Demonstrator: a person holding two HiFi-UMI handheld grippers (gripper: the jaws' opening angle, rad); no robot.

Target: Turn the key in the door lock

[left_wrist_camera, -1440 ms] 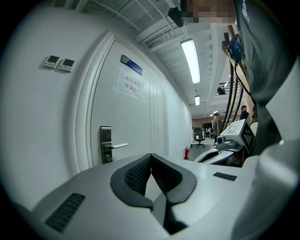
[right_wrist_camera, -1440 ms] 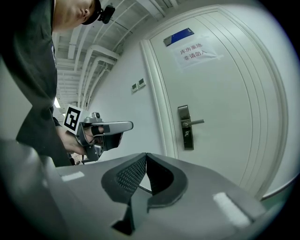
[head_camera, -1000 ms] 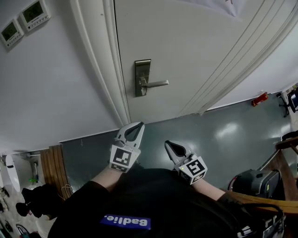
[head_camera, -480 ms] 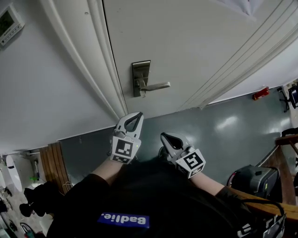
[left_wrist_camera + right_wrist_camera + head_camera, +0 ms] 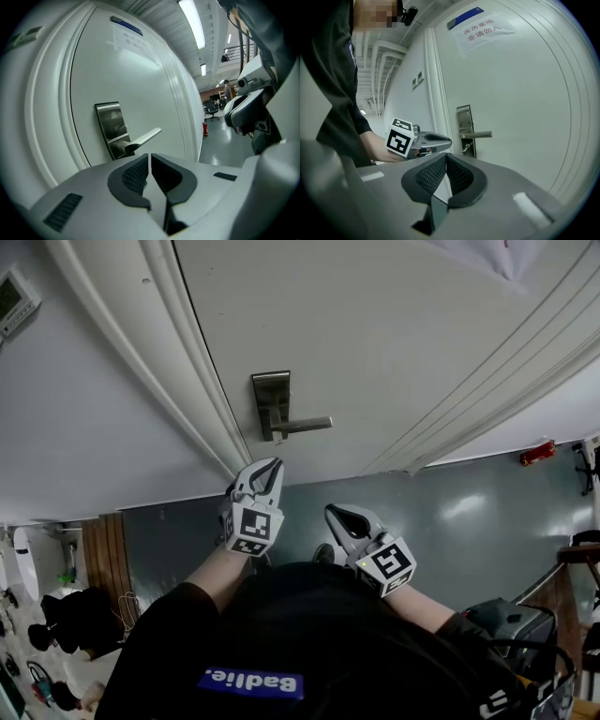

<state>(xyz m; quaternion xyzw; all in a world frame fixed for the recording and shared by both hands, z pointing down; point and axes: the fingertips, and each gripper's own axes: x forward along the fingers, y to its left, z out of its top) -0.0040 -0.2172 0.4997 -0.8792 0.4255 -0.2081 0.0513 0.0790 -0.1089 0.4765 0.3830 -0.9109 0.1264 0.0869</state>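
Note:
A white door (image 5: 375, 343) carries a steel lock plate (image 5: 270, 405) with a lever handle (image 5: 305, 425) pointing right. In the right gripper view a small key (image 5: 465, 148) hangs at the plate (image 5: 464, 122) just under the handle (image 5: 478, 135). My left gripper (image 5: 274, 466) is shut and empty, its tips a short way below the handle. The left gripper view shows its jaws (image 5: 149, 156) closed together, with the plate (image 5: 111, 124) and handle (image 5: 143, 138) ahead. My right gripper (image 5: 334, 513) is shut and empty too, lower and to the right, further from the door.
The door frame mouldings (image 5: 178, 362) run along the left of the lock. A wall control panel (image 5: 17, 296) sits far left. A paper notice (image 5: 483, 28) is taped high on the door. On the grey floor lie a red object (image 5: 534, 453) and dark gear (image 5: 511, 624).
The view has closed in on the door and the lock plate has drifted left. My left gripper has come up nearer the handle. The right gripper stays low, both still shut.

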